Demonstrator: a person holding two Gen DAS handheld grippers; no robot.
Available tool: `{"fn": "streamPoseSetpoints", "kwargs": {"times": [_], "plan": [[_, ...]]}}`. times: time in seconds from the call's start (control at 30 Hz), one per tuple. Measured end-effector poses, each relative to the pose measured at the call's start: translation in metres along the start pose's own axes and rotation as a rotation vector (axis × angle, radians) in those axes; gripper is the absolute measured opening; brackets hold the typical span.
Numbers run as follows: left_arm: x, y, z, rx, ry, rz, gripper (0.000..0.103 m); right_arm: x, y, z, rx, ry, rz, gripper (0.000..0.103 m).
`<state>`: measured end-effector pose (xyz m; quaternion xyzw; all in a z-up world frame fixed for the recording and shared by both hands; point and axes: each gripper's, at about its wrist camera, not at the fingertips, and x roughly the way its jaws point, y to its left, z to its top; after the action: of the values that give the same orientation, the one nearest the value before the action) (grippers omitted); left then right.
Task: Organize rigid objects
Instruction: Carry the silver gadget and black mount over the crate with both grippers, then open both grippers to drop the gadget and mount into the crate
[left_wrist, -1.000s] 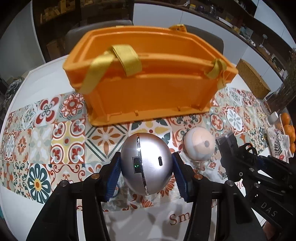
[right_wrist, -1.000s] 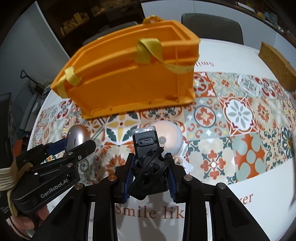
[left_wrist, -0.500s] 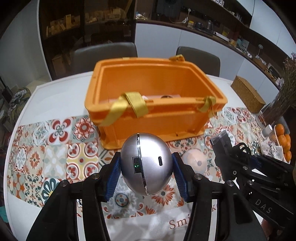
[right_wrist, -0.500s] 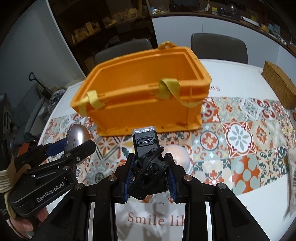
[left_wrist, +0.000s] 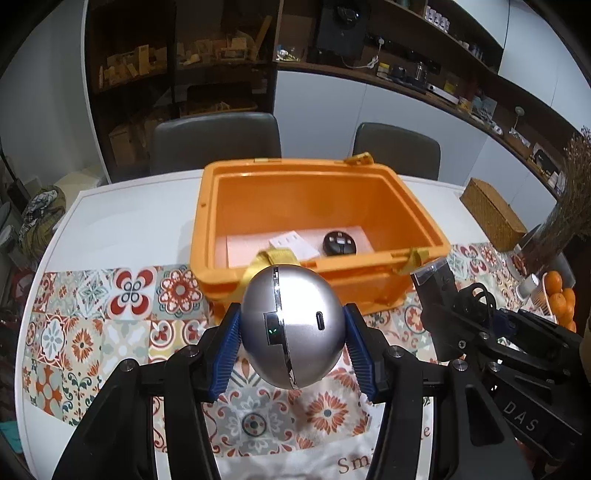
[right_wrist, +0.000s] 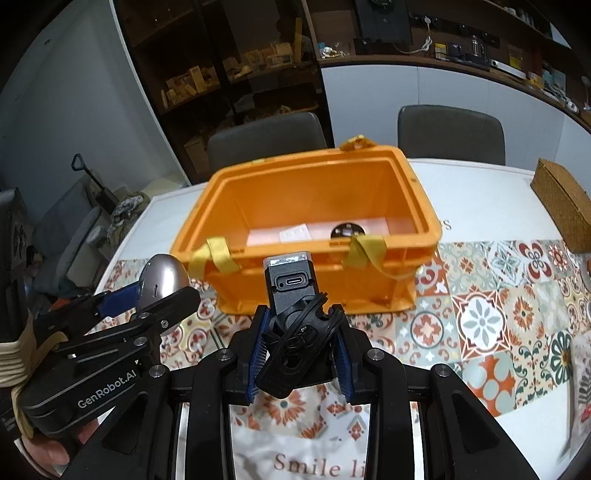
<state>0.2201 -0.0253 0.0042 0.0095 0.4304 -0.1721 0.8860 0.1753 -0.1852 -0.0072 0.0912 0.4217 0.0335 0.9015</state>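
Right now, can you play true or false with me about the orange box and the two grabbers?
1. The left gripper holds a silver ball. True.
2. The orange box has nothing in it. False: a round black gadget and a white card lie inside.
3. The right gripper is open with nothing in it. False: it is shut on a black device.
4. Two grey chairs stand behind the table. True.
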Motion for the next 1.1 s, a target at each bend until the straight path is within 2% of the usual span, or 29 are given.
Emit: {"fn": "streamPoseSetpoints", "kwargs": {"times": [0.8,1.1], "plan": [[0.007,0.017,0.069,0.015,-0.067,0.034,0.054,0.019,0.011,0.077,-0.022,-0.045,0.002,0.032],[0.029,0.021,0.088,0.023,-0.032,0.042,0.054,0.04,0.005,0.101,-0.014,-0.021,-0.013,0.033]]}}
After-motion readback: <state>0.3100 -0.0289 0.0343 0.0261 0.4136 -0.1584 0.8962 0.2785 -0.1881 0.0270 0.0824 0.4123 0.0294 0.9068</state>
